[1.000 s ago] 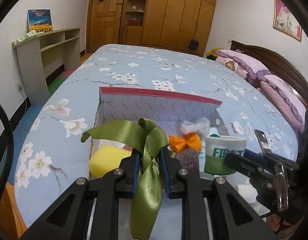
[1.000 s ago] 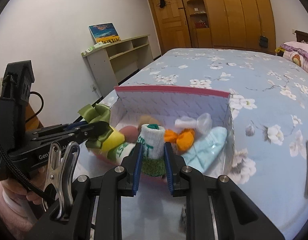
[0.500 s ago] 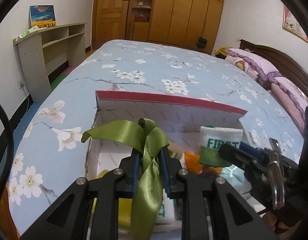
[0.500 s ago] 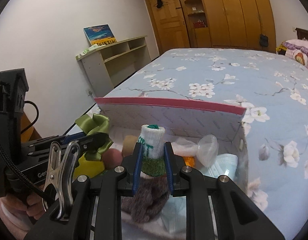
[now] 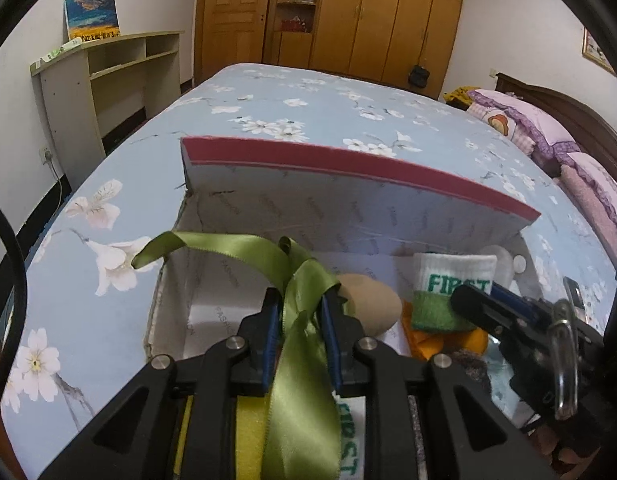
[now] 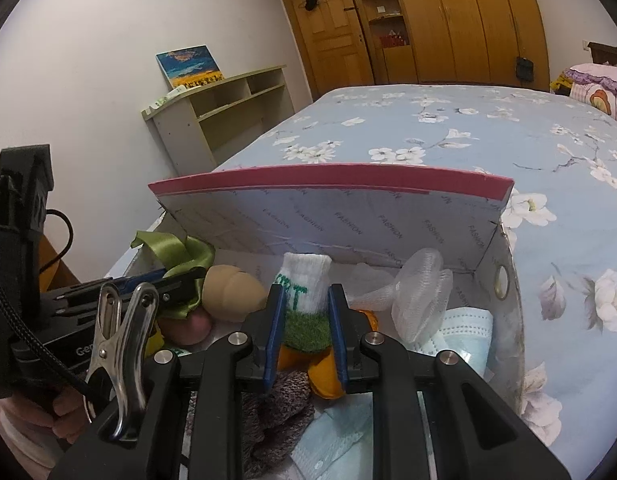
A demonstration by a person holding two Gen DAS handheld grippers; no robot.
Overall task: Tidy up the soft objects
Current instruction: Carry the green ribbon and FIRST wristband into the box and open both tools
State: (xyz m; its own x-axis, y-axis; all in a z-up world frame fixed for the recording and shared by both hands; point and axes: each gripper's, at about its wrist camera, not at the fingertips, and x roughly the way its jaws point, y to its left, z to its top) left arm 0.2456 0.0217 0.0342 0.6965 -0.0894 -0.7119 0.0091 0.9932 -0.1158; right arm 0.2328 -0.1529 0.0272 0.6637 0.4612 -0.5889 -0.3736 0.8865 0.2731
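A glossy olive-green satin ribbon [image 5: 300, 312], tied in a bow with one flat loop curling out sideways, is pinched between the blue pads of the left gripper [image 5: 298, 304], whose jaws are closed tight on it above the near-left part of the open box [image 5: 348, 216]. The right gripper [image 6: 306, 304] is clamped on a ribbed knit sock [image 6: 306, 292] — white at the cuff with green letters, fuzzy green lower down — held upright over the middle of the box.

The box is white cardboard printed with a repeated "FASHION" mark; its hinged lid stands up at the far side, edged in dull red. Inside it lie a smooth tan rounded lump [image 6: 232, 286], a pinkish ball [image 6: 188, 328] just below that, an orange felt piece [image 6: 324, 372] under the sock, a coarse grey-brown knit [image 6: 276, 412], a translucent ridged cup shape [image 6: 420, 296] and a pleated pale-blue face mask [image 6: 464, 332] toward the right wall.

The box sits on a bed [image 6: 468, 136] — light blue cover, white blossom print.
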